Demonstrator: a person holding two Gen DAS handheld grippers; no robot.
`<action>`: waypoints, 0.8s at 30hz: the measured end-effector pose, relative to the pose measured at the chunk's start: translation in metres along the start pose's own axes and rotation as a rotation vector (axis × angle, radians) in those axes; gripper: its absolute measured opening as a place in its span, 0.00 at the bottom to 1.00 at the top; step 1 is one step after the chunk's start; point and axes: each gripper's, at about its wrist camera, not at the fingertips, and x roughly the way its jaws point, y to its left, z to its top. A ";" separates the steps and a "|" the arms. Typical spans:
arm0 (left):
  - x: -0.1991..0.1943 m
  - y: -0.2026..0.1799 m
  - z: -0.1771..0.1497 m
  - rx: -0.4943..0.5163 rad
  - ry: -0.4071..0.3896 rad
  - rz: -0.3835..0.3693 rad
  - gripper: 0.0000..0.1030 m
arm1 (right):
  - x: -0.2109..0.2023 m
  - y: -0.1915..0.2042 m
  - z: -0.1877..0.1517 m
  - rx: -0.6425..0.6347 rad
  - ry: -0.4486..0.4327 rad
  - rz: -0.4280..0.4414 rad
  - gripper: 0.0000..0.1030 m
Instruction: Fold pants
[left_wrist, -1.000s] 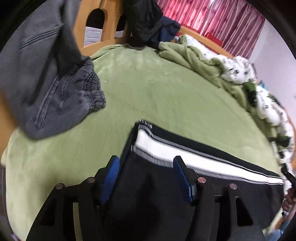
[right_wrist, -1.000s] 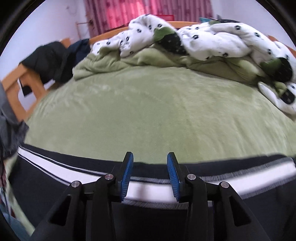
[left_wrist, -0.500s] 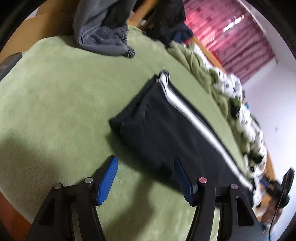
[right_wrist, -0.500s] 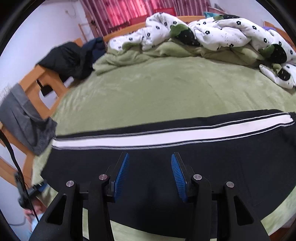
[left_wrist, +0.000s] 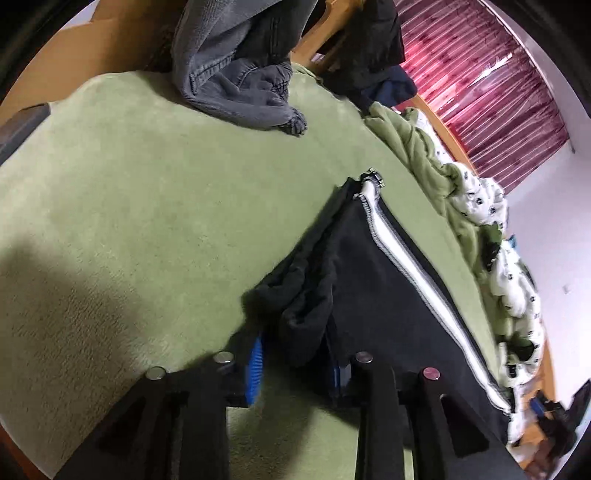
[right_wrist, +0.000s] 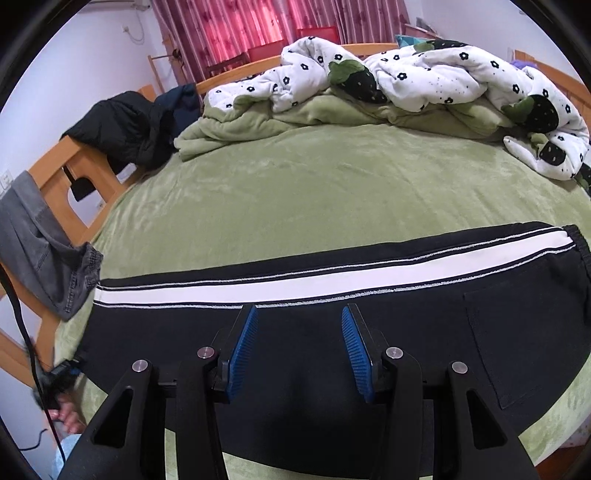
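Black pants (right_wrist: 295, 354) with a white side stripe (right_wrist: 258, 286) lie flat and lengthwise across the near edge of the green bed (right_wrist: 332, 192). My right gripper (right_wrist: 299, 347) is open and empty, hovering over the middle of the pants. In the left wrist view the pants (left_wrist: 388, 295) run away to the right. My left gripper (left_wrist: 293, 360) has its blue pads around the bunched hem end (left_wrist: 299, 314) of the pants, and the jaws stand close on the cloth.
Grey jeans (left_wrist: 236, 74) hang over the wooden bed frame (right_wrist: 74, 173) at the left. A dark jacket (right_wrist: 136, 125) drapes the frame farther back. A rumpled white and green quilt (right_wrist: 424, 88) lies along the far side. Red curtains (right_wrist: 280, 22) hang behind.
My left gripper has moved in onto the hem end of the pants and narrowed around it. My right gripper has pulled back and up from the stripe and opened wider.
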 end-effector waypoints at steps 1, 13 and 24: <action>0.001 -0.001 0.003 -0.011 0.011 0.001 0.30 | 0.000 -0.001 0.001 0.004 -0.001 0.003 0.46; -0.027 -0.112 0.037 0.274 -0.008 0.125 0.21 | -0.007 -0.010 -0.002 0.043 -0.044 -0.014 0.44; -0.012 -0.303 -0.076 0.574 -0.005 -0.034 0.20 | -0.021 -0.068 -0.006 0.187 0.039 0.064 0.44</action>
